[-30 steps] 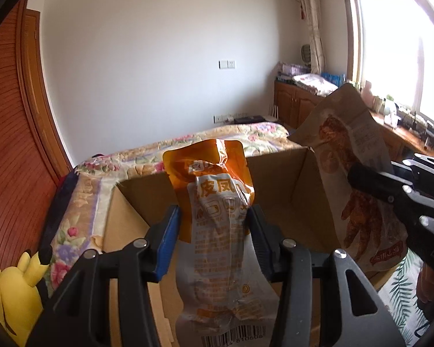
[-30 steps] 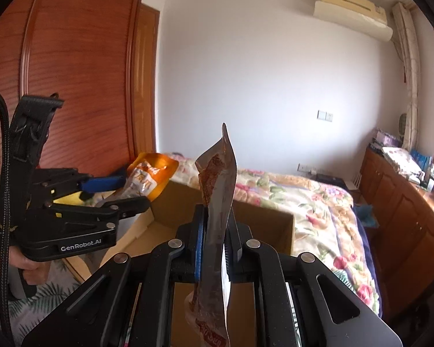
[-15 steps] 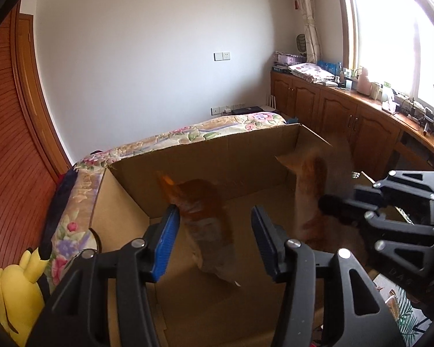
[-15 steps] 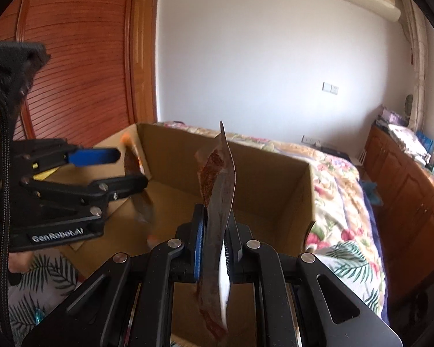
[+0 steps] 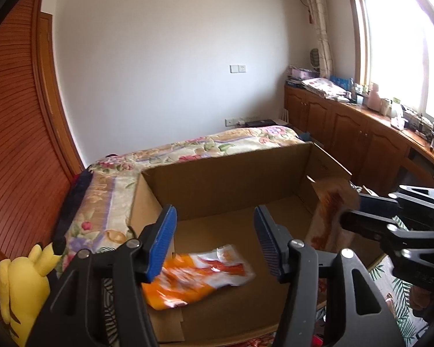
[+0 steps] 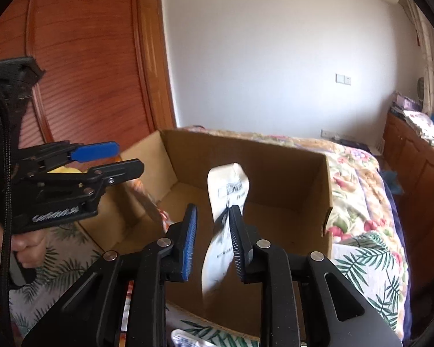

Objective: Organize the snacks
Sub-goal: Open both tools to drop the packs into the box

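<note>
The orange and white foil snack packet (image 5: pixel 198 279) lay flat on the floor of the open brown cardboard box (image 5: pixel 231 179), below and just beyond my left gripper (image 5: pixel 215 244), whose blue-padded fingers (image 5: pixel 162 243) stood wide apart with nothing between them; the second packet, pale with a reddish-brown print (image 6: pixel 224 222), hung upright over the box between the fingers of my right gripper (image 6: pixel 212 241); its white back touched the right-hand pad (image 6: pixel 236 245) while a gap showed at the left one, so those jaws were parted and no grip held it; the picture was blurred there; the box sat on a flowered bedspread (image 5: pixel 217 144); a yellow plush toy (image 5: pixel 23 286) stood beside it, near the reddish wooden wardrobe (image 5: pixel 17 133).
</note>
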